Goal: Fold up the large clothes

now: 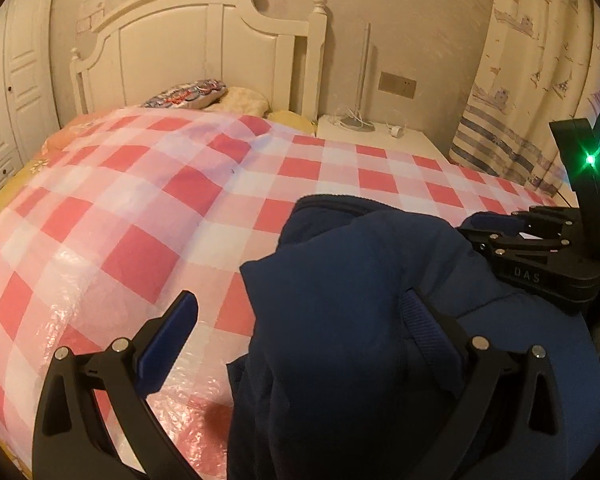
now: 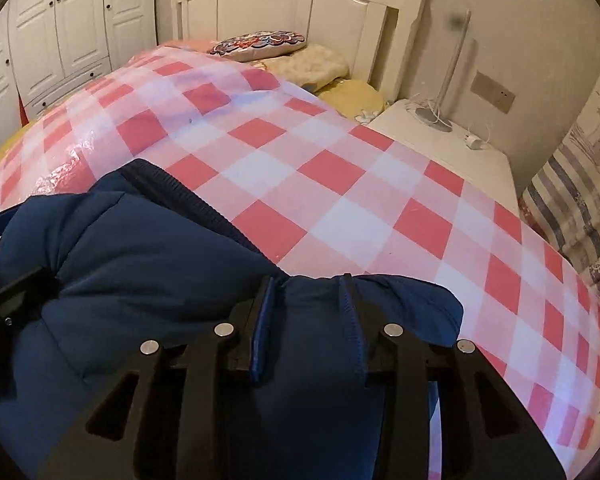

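Two tongs: your right tongs (image 2: pixel 308 312) pinch the blue coat (image 2: pixel 148 264); your left tongs (image 1: pixel 300 320) gape open. Pull flat.

Padded navy-blue jacket (image 2: pixel 140 248) is laid on glossy pink-and-white checked plastic cover (image 1: pixel 140 184). Carved wooden headboard (image 1: pixel 188 40) is painted cream-white. Striped blue-and-white boat-print curtain (image 1: pixel 532 80) is noted.

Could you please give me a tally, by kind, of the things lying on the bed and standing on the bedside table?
Navy jacket: 1
Checked cover: 1
Pillows: 2, patterned and cream
Lamp: 1
White plug: 1
Total: 6
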The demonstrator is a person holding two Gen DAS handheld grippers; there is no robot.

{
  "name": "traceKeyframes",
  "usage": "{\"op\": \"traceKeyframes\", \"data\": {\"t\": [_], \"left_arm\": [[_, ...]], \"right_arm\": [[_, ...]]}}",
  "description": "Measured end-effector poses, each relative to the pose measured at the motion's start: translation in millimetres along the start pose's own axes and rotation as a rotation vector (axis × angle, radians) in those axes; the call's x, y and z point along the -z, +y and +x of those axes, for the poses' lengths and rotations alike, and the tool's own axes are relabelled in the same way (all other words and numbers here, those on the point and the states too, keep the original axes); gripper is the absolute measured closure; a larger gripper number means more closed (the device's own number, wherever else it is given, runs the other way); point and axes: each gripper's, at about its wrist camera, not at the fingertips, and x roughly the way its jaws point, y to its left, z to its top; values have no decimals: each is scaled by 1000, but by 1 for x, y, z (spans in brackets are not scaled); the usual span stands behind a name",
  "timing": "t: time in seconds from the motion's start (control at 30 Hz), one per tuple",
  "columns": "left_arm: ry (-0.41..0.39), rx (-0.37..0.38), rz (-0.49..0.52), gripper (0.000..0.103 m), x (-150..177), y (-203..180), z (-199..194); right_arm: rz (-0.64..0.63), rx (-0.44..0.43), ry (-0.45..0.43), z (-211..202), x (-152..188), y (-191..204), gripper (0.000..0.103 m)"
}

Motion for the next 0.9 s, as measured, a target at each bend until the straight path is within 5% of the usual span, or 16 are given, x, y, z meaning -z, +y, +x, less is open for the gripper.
{"op": "traceKeyframes", "data": {"t": [0.17,0.23,0.3,0.33,0.37,0.43,0.53,0.67,0.8,0.9], "left_arm": [[-37,-40,-24,2,3,4,-8],[-47,-36,-76,2,4,14,-11],[-41,-31,-116,2,6,23,-11],[-30,-22,-122,2,6,25,-10],[-25,-20,-122,2,6,25,-9],[-23,-24,-115,2,6,23,-9],[-12,-33,-115,2,5,22,-6],[-12,-26,-135,2,7,27,-6],[-8,-28,-134,2,7,26,-6],[-7,-25,-134,2,7,26,-6]], "right_arm": [[-57,99,45,-14,-16,15,65],[-56,96,-10,-33,-26,25,64],[-82,69,-68,-46,-33,36,41],[-101,74,-70,-46,-35,40,19],[-119,68,-57,-41,-35,43,11],[-139,14,53,-13,-30,45,12],[-79,-30,82,-1,-29,35,11],[-118,42,41,-22,-33,46,12],[-30,-8,-27,-45,-37,37,11],[-52,-3,101,-13,-30,41,6]]}}
